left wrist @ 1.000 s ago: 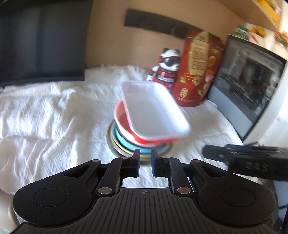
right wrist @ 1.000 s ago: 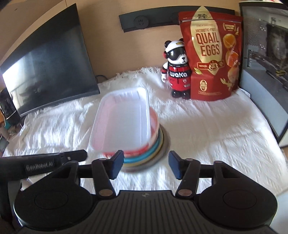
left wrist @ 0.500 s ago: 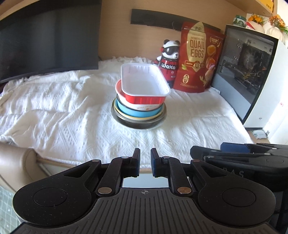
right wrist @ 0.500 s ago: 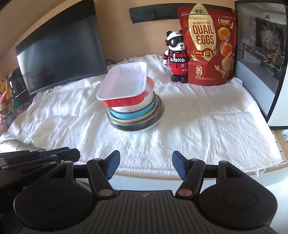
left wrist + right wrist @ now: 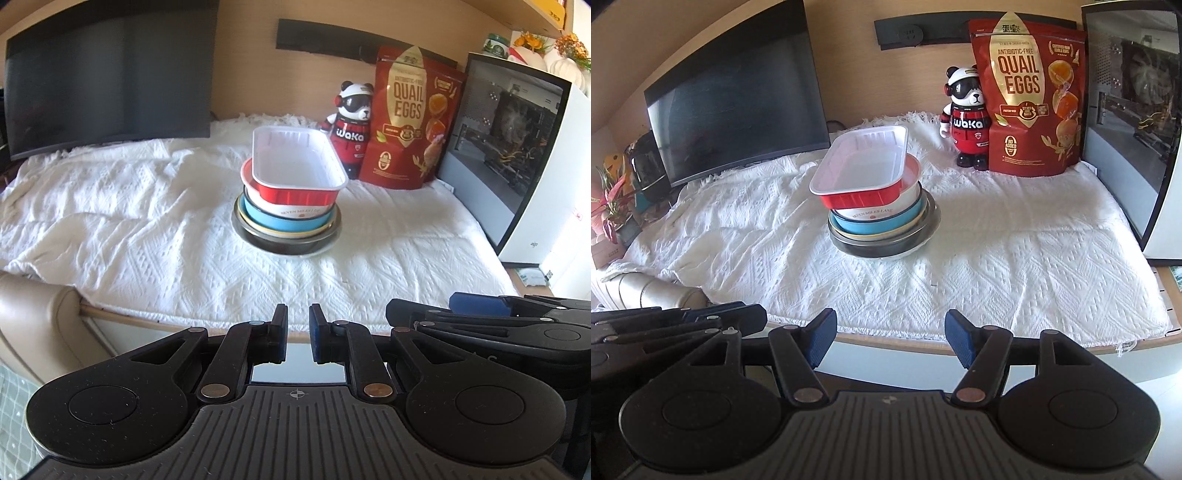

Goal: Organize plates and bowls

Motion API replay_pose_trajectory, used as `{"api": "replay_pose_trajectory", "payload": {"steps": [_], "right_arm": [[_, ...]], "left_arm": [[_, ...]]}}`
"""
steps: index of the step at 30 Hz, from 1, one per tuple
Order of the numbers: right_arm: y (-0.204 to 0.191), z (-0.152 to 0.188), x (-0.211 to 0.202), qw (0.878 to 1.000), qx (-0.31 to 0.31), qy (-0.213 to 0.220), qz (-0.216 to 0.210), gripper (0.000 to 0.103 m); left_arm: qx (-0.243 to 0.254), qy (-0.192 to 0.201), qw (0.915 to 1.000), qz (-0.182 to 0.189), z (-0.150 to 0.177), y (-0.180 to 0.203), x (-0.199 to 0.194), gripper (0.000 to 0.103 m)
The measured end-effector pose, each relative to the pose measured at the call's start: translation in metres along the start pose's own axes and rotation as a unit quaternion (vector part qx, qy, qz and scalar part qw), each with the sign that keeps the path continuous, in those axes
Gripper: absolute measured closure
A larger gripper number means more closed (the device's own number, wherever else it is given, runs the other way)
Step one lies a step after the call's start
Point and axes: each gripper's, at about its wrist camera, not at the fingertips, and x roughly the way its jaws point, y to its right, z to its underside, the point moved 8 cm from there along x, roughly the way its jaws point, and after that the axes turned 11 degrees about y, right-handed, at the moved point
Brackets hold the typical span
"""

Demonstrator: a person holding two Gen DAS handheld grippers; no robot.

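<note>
A stack of dishes stands mid-table on the white cloth: a red rectangular tray with white inside (image 5: 297, 168) (image 5: 866, 170) on top, a white bowl and a blue bowl (image 5: 286, 219) (image 5: 882, 223) under it, and a dark metal plate (image 5: 288, 243) (image 5: 886, 249) at the bottom. My left gripper (image 5: 297, 334) is shut and empty, off the table's front edge. My right gripper (image 5: 890, 341) is open and empty, also in front of the table edge. Each gripper shows in the other's view, the right one (image 5: 491, 325) and the left one (image 5: 676, 325).
A panda figure (image 5: 351, 123) (image 5: 967, 114) and a red quail-egg bag (image 5: 412, 122) (image 5: 1030, 96) stand behind the stack. A dark monitor (image 5: 107, 77) (image 5: 738, 99) is at back left, a computer case (image 5: 517, 147) (image 5: 1134, 107) at right. A beige chair arm (image 5: 33, 314) is at lower left.
Both grippers have pulled back from the stack to beyond the table's front edge. The stack stays in place with the tray on top.
</note>
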Motion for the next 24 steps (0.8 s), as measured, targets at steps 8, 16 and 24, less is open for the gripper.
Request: {"api": "replay_pose_trajectory", "payload": {"steps": [8, 16, 24], "right_arm": [[0.001, -0.001, -0.001, 1.000, -0.001, 0.002, -0.001, 0.038], [0.006, -0.001, -0.002, 1.000, -0.001, 0.003, 0.000, 0.037], [0.006, -0.003, 0.000, 1.000, -0.001, 0.001, -0.002, 0.037]], "left_arm": [[-0.002, 0.001, 1.0000, 0.001, -0.001, 0.002, 0.000, 0.088], [-0.003, -0.002, 1.0000, 0.005, 0.000, 0.007, 0.001, 0.088], [-0.030, -0.025, 0.9992, 0.002, 0.003, -0.005, 0.013, 0.088]]}}
